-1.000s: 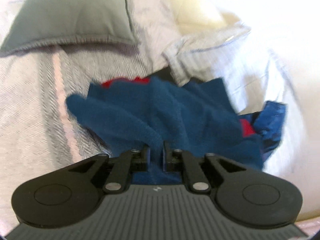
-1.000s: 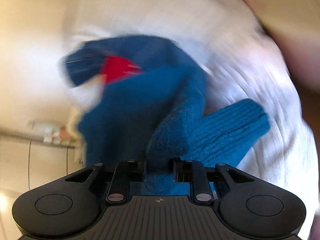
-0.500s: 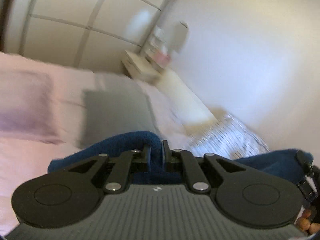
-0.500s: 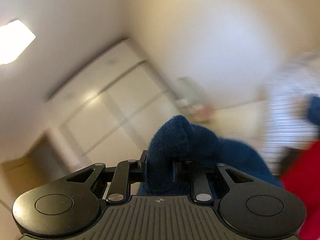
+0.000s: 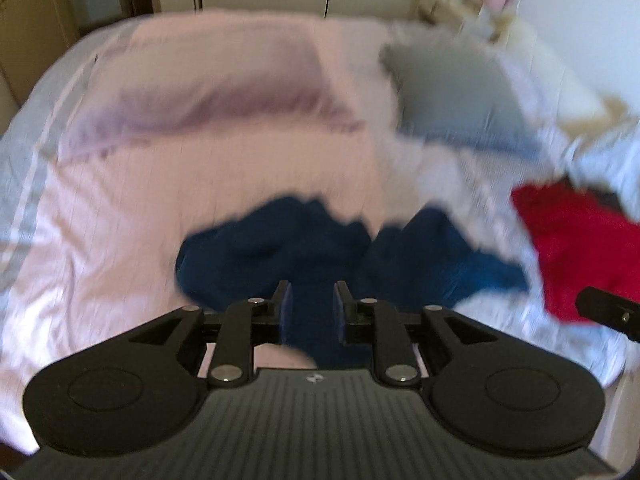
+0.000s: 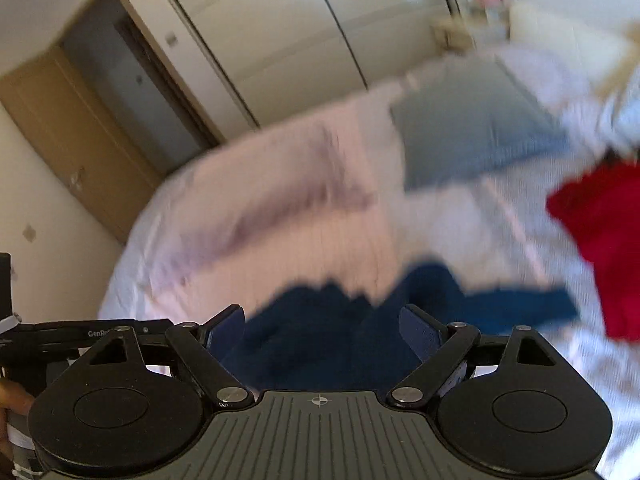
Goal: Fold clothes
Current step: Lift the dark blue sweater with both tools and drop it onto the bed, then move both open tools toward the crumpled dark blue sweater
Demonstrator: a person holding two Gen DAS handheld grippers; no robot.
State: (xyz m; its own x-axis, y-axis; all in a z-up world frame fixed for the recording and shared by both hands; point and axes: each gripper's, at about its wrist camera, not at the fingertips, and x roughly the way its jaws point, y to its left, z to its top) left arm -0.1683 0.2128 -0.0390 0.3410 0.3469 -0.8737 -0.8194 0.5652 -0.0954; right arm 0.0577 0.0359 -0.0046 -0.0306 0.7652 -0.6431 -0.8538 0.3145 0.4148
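Now both tongs have let go: left tongs [image 5: 310, 300] narrowly parted, right tongs [image 6: 322, 324] wide. Blue sweater [image 5: 304, 248] lies rumpled on the bed [image 5: 120, 220], red garment [image 5: 580, 240] beside. Probably ready for spreading flat.

A pale pink sheeted bed [image 5: 120, 240] carries a long pink pillow [image 5: 216, 76] beside a grey square cushion [image 5: 460, 92], with cream sliding wardrobe doors [image 6: 304, 32] and a tan wooden door [image 6: 64, 128] behind it.

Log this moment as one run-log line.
phase: laying out | blue garment on bed | left gripper: open | right gripper: open | red garment at right
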